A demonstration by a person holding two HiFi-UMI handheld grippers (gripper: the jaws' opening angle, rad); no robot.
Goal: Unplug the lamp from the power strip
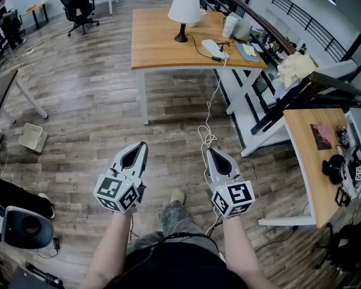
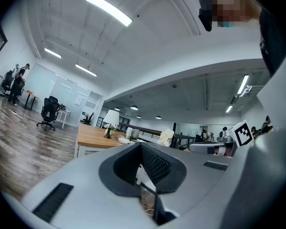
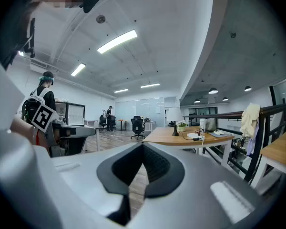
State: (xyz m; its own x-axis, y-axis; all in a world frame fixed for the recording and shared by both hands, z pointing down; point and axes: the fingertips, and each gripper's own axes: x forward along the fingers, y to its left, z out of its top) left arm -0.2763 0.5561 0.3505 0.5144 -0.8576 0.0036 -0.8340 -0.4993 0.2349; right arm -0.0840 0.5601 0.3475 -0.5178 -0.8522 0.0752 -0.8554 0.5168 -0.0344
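One white-shaded lamp on a dark stem (image 1: pixel 185 14) stands at our one o'clock, well away on the light wooden tabletop (image 1: pixel 156 41). Its thin black cord (image 1: pixel 197 50) runs to the flat white power strip (image 1: pixel 213 47) at the lamp's five o'clock, ending in a small dark plug (image 1: pixel 218 58) near the front edge. We hold the left gripper (image 1: pixel 142 146) and right gripper (image 1: pixel 209 151) low at six o'clock, each with fingers pressed together on nothing. We judge the step in hand to be the approach: walk up, spread the right fingers, pinch the plug body rather than the cord, steady the strip with the left, and pull straight out.
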